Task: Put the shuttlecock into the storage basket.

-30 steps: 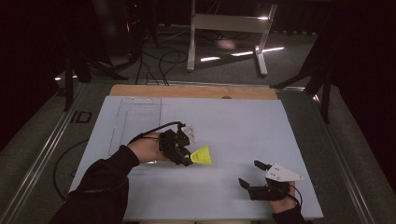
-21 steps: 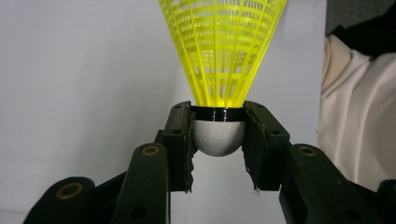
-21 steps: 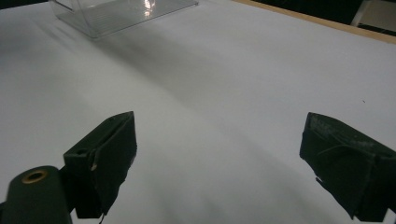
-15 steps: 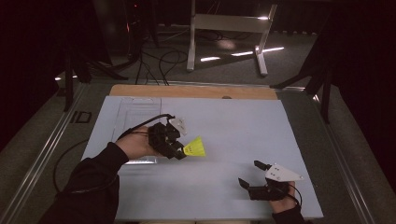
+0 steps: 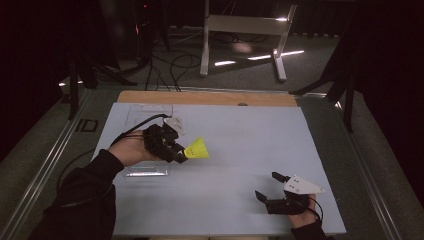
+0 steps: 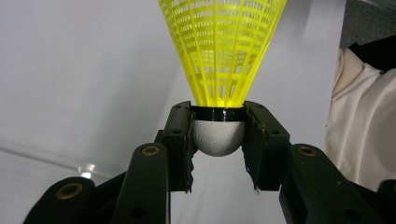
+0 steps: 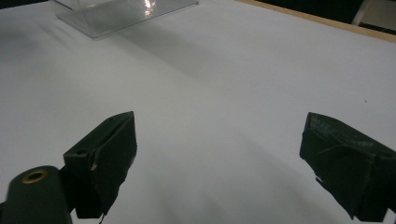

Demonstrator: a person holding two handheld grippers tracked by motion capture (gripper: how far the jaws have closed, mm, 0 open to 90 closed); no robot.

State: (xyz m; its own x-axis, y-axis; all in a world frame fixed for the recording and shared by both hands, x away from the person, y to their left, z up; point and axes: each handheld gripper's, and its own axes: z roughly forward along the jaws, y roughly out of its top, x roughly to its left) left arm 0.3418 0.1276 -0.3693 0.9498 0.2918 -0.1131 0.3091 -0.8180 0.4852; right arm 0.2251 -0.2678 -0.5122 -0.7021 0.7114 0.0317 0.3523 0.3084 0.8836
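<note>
The left tool [image 6: 218,140] clamps the white rounded cork of the yellow plastic mesh shuttlecock [image 5: 197,149], held above the desk [image 5: 240,125] just beside the clear plastic box [image 5: 148,116]. Keep the squeeze even on the cork, sparing the skirt. The right tool [image 5: 272,188] rests spread wide, well apart from that box.

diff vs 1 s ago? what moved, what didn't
The left gripper, shut on the yellow shuttlecock, carried it left and away from the person, toward the clear tray. Grip on the cork unchanged. The right gripper stayed put near the table's front edge, open.
</note>
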